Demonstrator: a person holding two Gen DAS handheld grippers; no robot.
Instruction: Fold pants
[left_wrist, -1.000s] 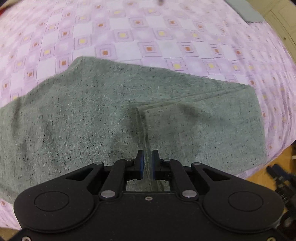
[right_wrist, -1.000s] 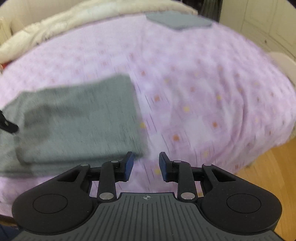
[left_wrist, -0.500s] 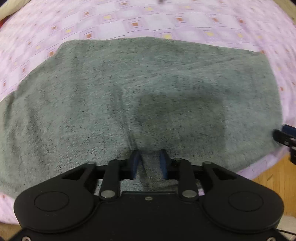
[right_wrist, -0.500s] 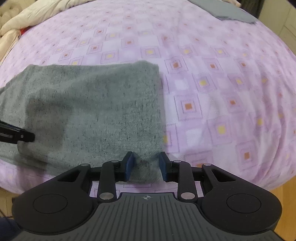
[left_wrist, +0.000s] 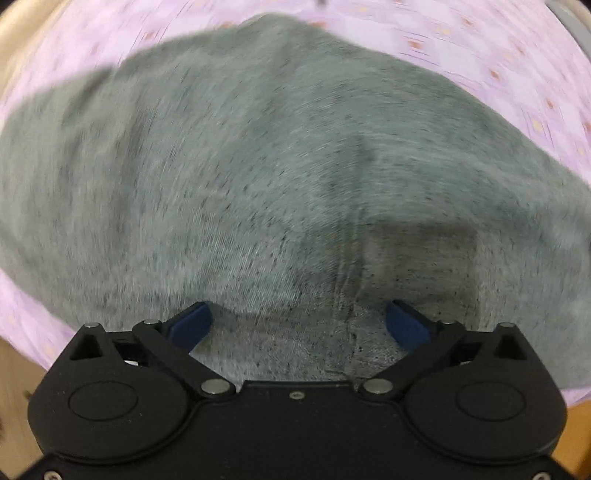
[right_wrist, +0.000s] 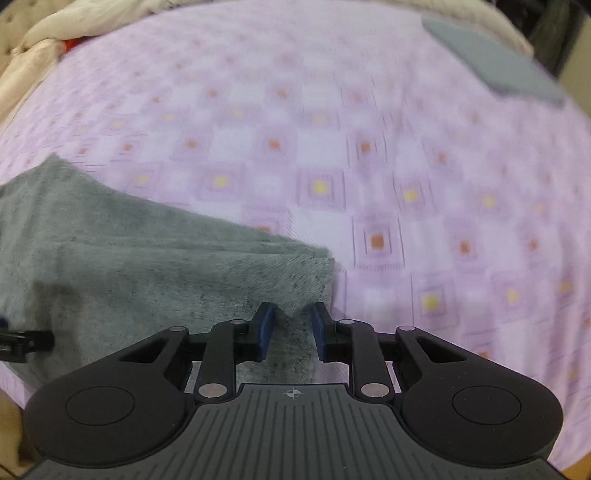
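- lilac checked bed (right_wrist: 369, 155) carried grey pants (left_wrist: 258, 166), folded flat.
- pants: soft, light, limp; best taken at corner.
- left gripper (left_wrist: 297, 314) jaws opening wide, empty.
- right gripper (right_wrist: 291, 323) jaws closing round corner.

The pants (left_wrist: 258, 166) lie folded flat on the bedspread (right_wrist: 369, 166), near its front edge. The left gripper (left_wrist: 297, 321) is above their middle; the right gripper (right_wrist: 290, 325) is at their front right corner, cloth between its jaws. A folded cloth (right_wrist: 491, 70) lies far back right. Bedding (right_wrist: 92, 18) is bunched at the far left.
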